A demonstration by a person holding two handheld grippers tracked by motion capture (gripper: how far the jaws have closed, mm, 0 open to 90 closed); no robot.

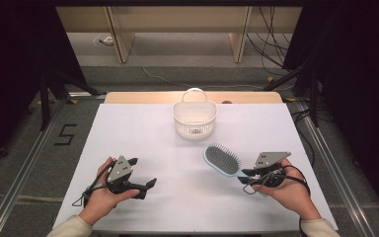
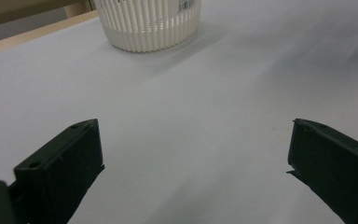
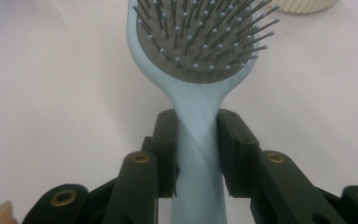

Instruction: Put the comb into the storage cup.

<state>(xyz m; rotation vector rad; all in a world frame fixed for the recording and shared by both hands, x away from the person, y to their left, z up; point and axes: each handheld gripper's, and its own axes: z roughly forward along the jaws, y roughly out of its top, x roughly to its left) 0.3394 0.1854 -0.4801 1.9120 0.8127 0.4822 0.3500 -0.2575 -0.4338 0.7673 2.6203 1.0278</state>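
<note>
A light blue hairbrush (image 1: 222, 159) with a grey bristle pad lies on the white table, bristles up, at the right. My right gripper (image 1: 249, 175) is shut on its handle; in the right gripper view the two black jaws press both sides of the hairbrush (image 3: 196, 70) just below the head, my right gripper (image 3: 196, 140) holding it there. My left gripper (image 1: 143, 173) rests at the left of the table, open, with nothing between its jaws. In the left gripper view my left gripper (image 2: 191, 140) faces bare table with the white basket (image 2: 149, 23) beyond.
A white slotted basket (image 1: 194, 118) with a handle stands at the far middle of the table (image 1: 177, 187). A wooden strip runs along the far edge. Dark stands and cables flank the table on the floor.
</note>
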